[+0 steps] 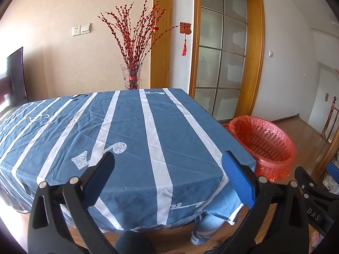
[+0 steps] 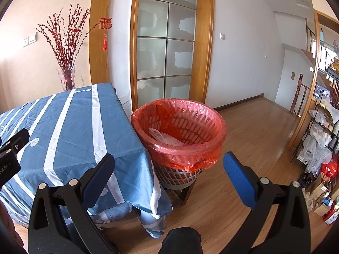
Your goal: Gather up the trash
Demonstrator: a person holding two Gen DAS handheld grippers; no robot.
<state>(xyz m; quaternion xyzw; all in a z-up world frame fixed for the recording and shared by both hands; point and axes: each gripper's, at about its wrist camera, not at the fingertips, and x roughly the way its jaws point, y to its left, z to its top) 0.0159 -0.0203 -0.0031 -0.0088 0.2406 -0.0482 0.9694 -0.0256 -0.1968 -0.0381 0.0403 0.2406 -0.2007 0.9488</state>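
Both the left gripper and right gripper gape wide, holding nothing. The crumpled clear plastic bag lies inside the red-lined slatted waste basket, centre frame; it looks light, limp and slippery, best pinched at a bunched fold. No trash shows on the blue striped tablecloth.

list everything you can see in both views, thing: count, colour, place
table: 1, blue cloth with white stripes, centre-left
trash basket: 1, grey with red bag liner, on a stool right of the table
plastic wrapper: 1, clear-whitish, inside the basket
vase: 1, clear glass holding red branches, behind the table
red hanging charm: 1, on the door frame
glass door: 1, frosted, wood frame, behind the basket
wire shelf: 1, black, bags and boxes, far right
left gripper: 1, black, blue pads, open over the table edge
right gripper: 1, same, open, near the basket
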